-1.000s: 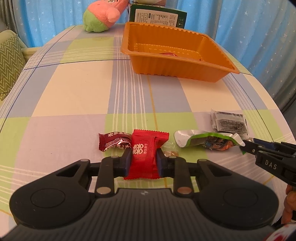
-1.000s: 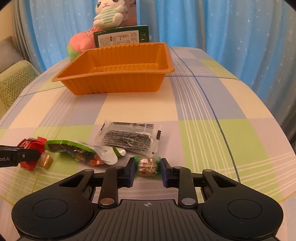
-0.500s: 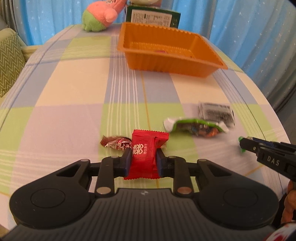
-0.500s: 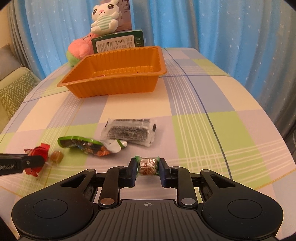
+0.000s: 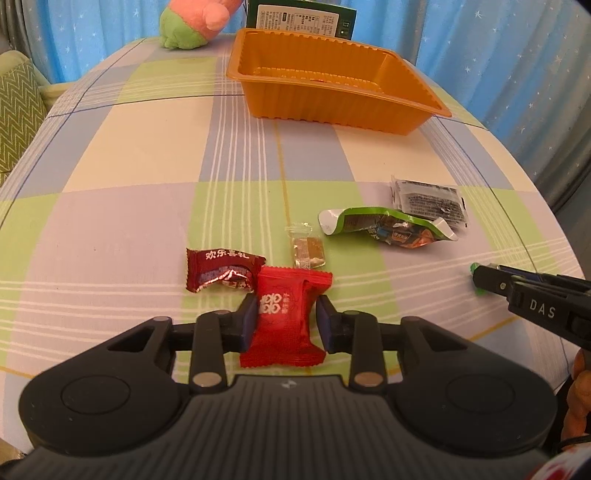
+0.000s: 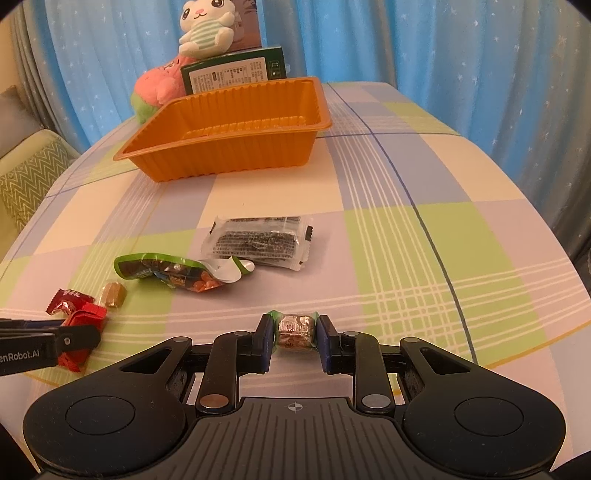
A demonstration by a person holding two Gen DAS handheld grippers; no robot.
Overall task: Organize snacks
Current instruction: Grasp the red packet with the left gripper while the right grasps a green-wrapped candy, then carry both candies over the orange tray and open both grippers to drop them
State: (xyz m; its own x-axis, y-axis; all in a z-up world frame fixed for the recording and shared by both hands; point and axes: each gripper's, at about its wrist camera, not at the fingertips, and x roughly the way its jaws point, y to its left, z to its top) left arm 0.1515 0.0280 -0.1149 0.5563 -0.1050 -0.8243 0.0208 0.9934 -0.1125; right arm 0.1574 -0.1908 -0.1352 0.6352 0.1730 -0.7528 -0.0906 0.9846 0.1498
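Observation:
My left gripper (image 5: 286, 317) is shut on a red candy packet (image 5: 284, 317) and holds it above the near table. My right gripper (image 6: 295, 330) is shut on a small green-wrapped candy (image 6: 295, 329), also lifted. The orange tray (image 5: 332, 107) stands at the far side of the table and shows in the right wrist view (image 6: 229, 151). On the cloth lie a dark red candy (image 5: 221, 275), a small clear-wrapped brown candy (image 5: 306, 249), a green snack pouch (image 5: 388, 229) and a black-and-clear packet (image 5: 428, 197).
A pink and green plush (image 5: 192, 22) and a green box (image 5: 301, 16) stand behind the tray. A white rabbit plush (image 6: 207, 27) sits on the box. A green cushioned chair (image 5: 18, 110) is left of the table. Blue curtains hang behind.
Both grippers have risen and drawn back from the table with their candies held. The small brown candy, earlier hidden behind the red packet, now shows on the cloth.

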